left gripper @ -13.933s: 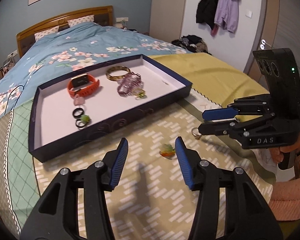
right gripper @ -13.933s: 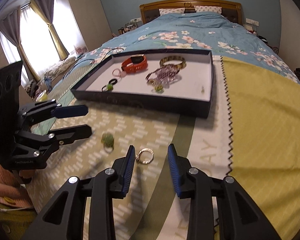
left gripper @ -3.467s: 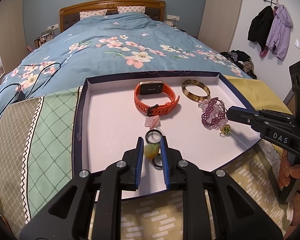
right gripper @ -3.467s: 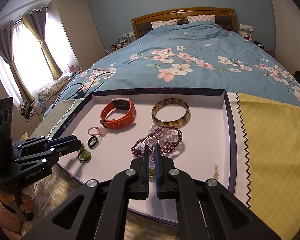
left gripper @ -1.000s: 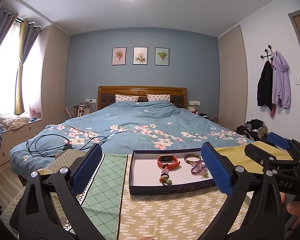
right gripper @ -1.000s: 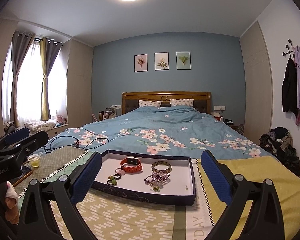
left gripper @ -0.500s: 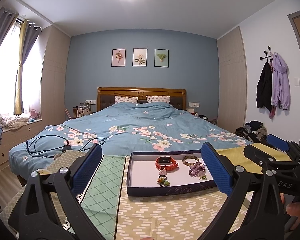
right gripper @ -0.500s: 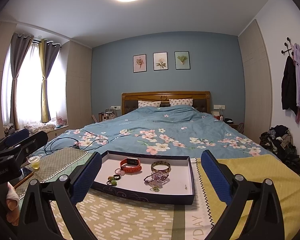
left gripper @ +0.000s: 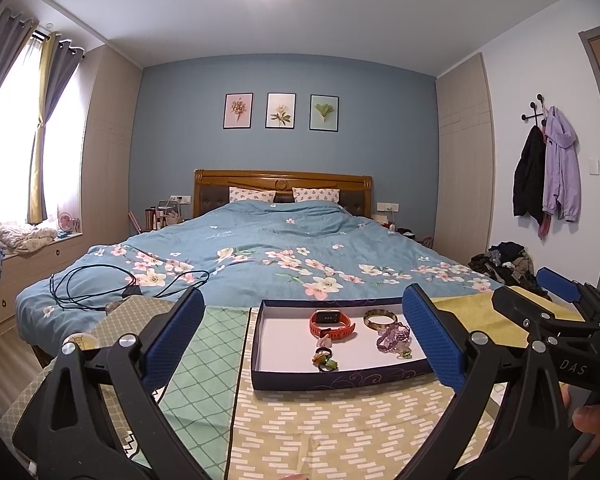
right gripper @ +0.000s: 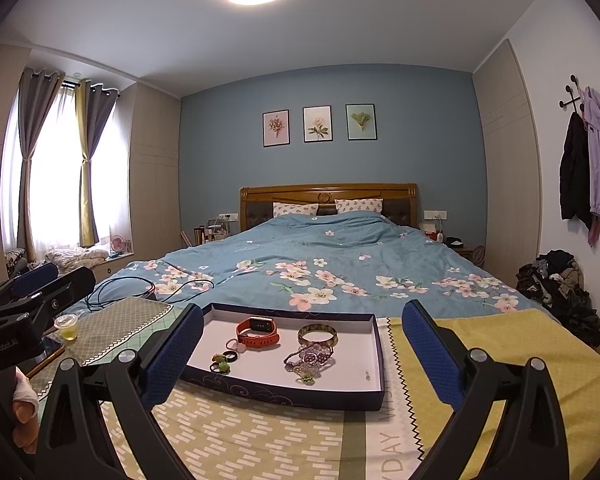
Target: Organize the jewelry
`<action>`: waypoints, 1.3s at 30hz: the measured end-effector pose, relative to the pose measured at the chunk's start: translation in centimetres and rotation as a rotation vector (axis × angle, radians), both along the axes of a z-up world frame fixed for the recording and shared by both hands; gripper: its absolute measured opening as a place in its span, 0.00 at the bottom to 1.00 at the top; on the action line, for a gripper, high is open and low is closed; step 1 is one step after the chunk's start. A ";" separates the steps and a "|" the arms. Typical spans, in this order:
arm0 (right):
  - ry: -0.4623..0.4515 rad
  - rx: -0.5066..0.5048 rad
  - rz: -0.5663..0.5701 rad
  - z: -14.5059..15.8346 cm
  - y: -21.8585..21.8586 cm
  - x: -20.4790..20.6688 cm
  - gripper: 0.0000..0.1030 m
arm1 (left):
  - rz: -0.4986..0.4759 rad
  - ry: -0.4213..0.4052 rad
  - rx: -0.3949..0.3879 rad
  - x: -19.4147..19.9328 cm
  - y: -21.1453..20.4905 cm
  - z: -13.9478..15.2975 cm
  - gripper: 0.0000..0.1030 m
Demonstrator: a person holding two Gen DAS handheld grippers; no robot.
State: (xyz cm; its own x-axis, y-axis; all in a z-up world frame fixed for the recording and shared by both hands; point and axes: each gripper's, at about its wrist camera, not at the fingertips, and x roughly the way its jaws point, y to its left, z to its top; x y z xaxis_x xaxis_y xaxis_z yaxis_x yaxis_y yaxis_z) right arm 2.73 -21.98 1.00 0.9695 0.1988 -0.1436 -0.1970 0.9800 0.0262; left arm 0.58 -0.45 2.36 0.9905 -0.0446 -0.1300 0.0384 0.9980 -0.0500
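Gaping wide, 2 claws, left [left gripper: 300, 336] and right [right gripper: 302, 350]; 1 tray [right gripper: 284, 394], 2 bracelets.

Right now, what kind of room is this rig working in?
A bedroom, evidently lived in: a double bed with a wooden headboard fills the middle, coats hang on wall hooks, and curtains frame a window. The jewelry tray sits on cloths at the bed's foot.

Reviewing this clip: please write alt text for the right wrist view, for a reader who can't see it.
The right gripper is open and empty, framing a dark blue tray that holds an orange watch, a bangle, purple beads and rings. The tray sits on patterned cloth at the foot of a floral bed.
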 end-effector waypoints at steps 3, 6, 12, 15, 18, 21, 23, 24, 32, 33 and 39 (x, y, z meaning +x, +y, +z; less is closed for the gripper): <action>0.000 0.002 0.000 0.1 0.0 0.0 0.93 | 0.001 0.001 0.003 0.0 -0.1 0.0 0.95; 0.002 0.001 -0.001 0.1 0.0 0.0 0.93 | 0.001 0.000 0.003 0.0 -0.1 -0.1 0.95; 0.003 -0.002 -0.002 0.2 0.2 0.0 0.93 | -0.003 0.001 0.007 0.1 -0.3 -0.2 0.95; 0.003 -0.001 -0.002 0.2 0.2 0.0 0.93 | -0.004 0.001 0.007 0.2 -0.3 -0.2 0.95; 0.001 -0.003 -0.003 0.2 0.2 0.0 0.93 | -0.005 0.001 0.006 0.3 -0.3 -0.2 0.95; 0.005 -0.006 -0.003 0.2 0.4 0.1 0.93 | -0.006 0.003 0.005 0.3 -0.4 -0.3 0.95; 0.006 -0.005 -0.002 0.2 0.4 0.1 0.93 | -0.007 0.003 0.004 0.3 -0.3 -0.3 0.95; 0.005 -0.005 -0.003 0.2 0.5 0.1 0.93 | -0.008 0.003 0.005 0.3 -0.3 -0.2 0.95; 0.006 -0.006 -0.003 0.1 0.7 0.1 0.93 | -0.010 0.004 0.001 0.4 -0.4 -0.4 0.95; 0.006 -0.005 -0.003 0.1 0.6 0.1 0.93 | -0.010 0.004 0.001 0.4 -0.4 -0.3 0.95; 0.004 -0.005 -0.005 0.2 0.6 0.1 0.93 | -0.010 0.007 -0.004 0.6 -0.3 -0.5 0.95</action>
